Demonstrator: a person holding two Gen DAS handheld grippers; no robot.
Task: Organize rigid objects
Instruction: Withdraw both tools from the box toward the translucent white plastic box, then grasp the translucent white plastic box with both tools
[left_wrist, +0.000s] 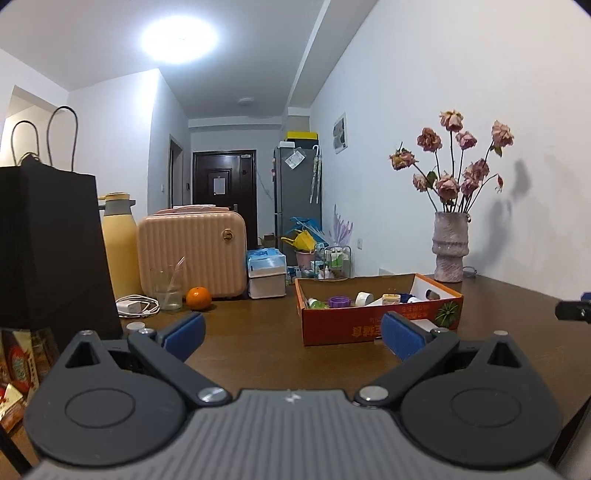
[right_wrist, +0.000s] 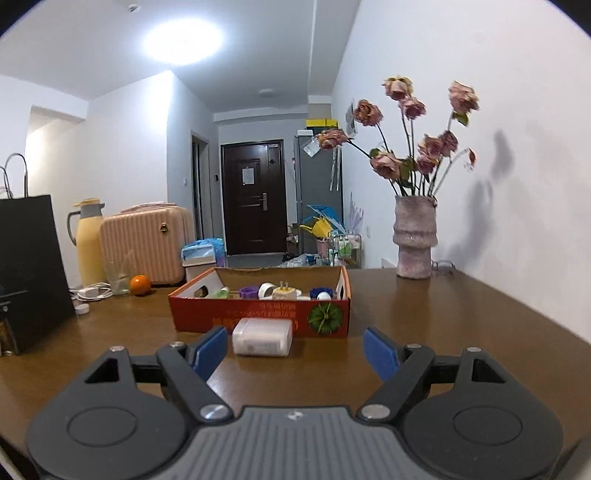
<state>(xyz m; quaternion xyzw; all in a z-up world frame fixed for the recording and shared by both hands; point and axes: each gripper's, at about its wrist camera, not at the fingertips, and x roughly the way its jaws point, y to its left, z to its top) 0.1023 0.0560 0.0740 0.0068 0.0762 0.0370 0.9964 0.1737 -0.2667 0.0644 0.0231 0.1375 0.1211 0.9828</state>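
both grippers, left and right, are hanging wide apart and empty, right approaching the white case before the box.

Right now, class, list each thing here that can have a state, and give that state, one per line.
Left hand-held gripper: open, holding nothing.
Right hand-held gripper: open, holding nothing.
Cardboard box: open-topped, small items inside.
White case: on the table, outside the box, lying flat.
Vase: upright, holding wilted flowers.
Front door: shut.
Pink suitcase: closed, upright.
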